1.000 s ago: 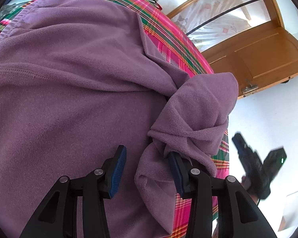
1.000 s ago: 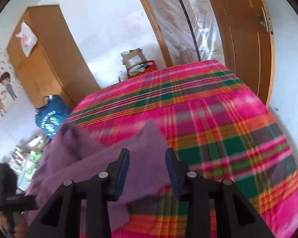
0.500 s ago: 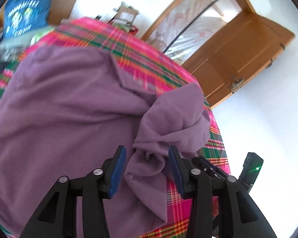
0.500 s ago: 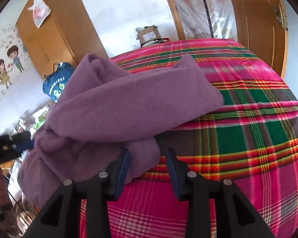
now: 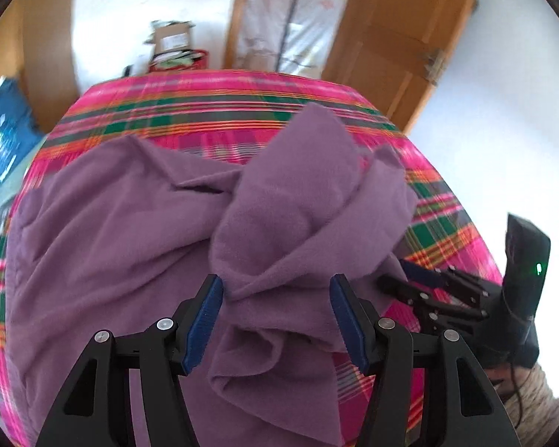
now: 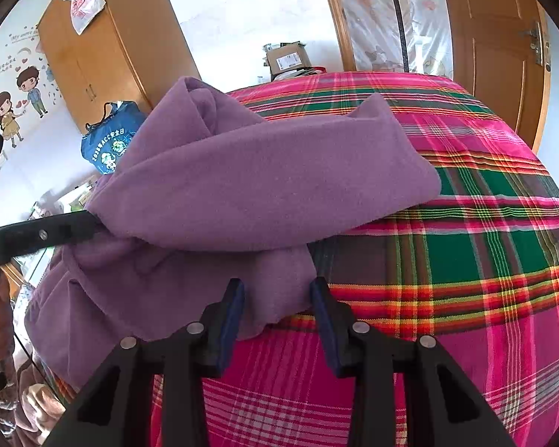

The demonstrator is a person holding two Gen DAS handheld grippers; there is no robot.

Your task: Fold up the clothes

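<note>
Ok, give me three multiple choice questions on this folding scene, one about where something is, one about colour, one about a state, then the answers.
1. Where does the garment lie?
A. on the plaid cover
B. on the floor
C. in the wardrobe

2. What colour is the garment?
A. white
B. purple
C. yellow

3. How is the garment now?
A. neatly folded flat
B. bunched, sleeve heaped on top
C. hanging from a hook

Answers:
1 A, the garment rests on the plaid cover.
2 B, the fleece is purple in both views.
3 B, the sleeve lies crumpled over it.
</note>
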